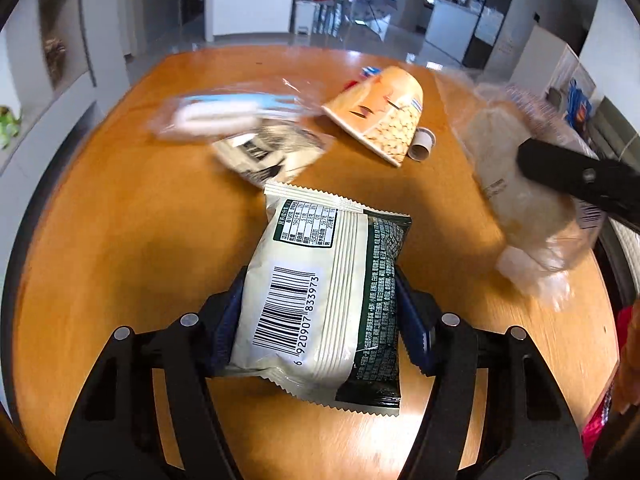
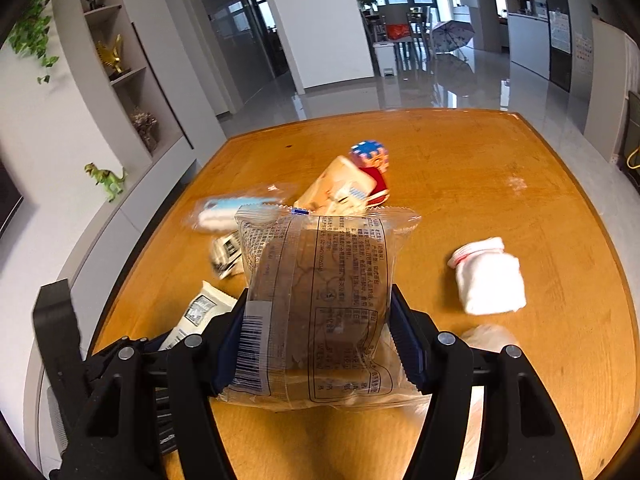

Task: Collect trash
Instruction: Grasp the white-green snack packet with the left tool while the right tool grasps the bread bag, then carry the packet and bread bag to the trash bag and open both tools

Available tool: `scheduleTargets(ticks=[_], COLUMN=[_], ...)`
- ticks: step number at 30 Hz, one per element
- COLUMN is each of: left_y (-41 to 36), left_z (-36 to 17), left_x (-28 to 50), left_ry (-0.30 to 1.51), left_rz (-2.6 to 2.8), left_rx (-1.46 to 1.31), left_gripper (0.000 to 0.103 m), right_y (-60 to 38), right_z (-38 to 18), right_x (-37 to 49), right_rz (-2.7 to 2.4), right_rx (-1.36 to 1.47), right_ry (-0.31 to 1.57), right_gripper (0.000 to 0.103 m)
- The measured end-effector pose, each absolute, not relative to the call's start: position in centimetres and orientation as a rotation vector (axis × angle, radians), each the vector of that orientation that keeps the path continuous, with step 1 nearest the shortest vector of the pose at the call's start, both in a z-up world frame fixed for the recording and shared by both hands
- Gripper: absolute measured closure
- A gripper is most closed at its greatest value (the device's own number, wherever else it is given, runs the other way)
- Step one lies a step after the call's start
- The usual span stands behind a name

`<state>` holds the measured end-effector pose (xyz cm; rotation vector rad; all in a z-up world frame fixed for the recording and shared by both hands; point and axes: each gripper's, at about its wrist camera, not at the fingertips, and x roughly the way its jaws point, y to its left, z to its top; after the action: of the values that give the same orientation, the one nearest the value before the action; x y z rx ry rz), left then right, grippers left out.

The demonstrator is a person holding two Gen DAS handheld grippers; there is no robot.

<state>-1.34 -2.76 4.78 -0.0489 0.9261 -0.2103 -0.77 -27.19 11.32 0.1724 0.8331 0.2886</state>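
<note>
Trash lies scattered over the wooden surface [image 2: 480,152], and each gripper has a piece of it. The left gripper [image 1: 320,320] has its jaws closed against the sides of a white and green snack packet [image 1: 324,304], barcode side up, held above the surface. The right gripper [image 2: 316,340] has its jaws pressed on a clear bread bag [image 2: 316,304] with brown bread inside, printed text facing the camera.

Beyond the packet, in the left view, lie a blurred blue and white wrapper [image 1: 224,114], a black and white wrapper [image 1: 272,156] just under it, and an orange paper cup [image 1: 380,116] on its side with a small white tube [image 1: 422,146] touching it. In the right view a folded white tissue [image 2: 490,278] sits well apart to the right, with a pale crumpled piece [image 2: 486,338] nearer the gripper.
</note>
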Motion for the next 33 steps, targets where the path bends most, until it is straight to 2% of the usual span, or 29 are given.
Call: scheduleTargets(ticks=[20,33], left_y=[10.4,20.7], left_z=[6.1,3.2], left_x=[-17.5,-32.1], left_ry=[0.817,0.794], left_rz=[0.031,0.336], left_rx=[-0.202,-0.343], left_gripper=[0.038,0.038], right_y=[-15.4,-2.4], right_z=[9.0,6.4], right_x=[-13.4,-25.3], right_rz=[0.582,0.911], right_rx=[0.082,-0.165], right_ry=[0.896,0.932], right_gripper=[0.037,0.037])
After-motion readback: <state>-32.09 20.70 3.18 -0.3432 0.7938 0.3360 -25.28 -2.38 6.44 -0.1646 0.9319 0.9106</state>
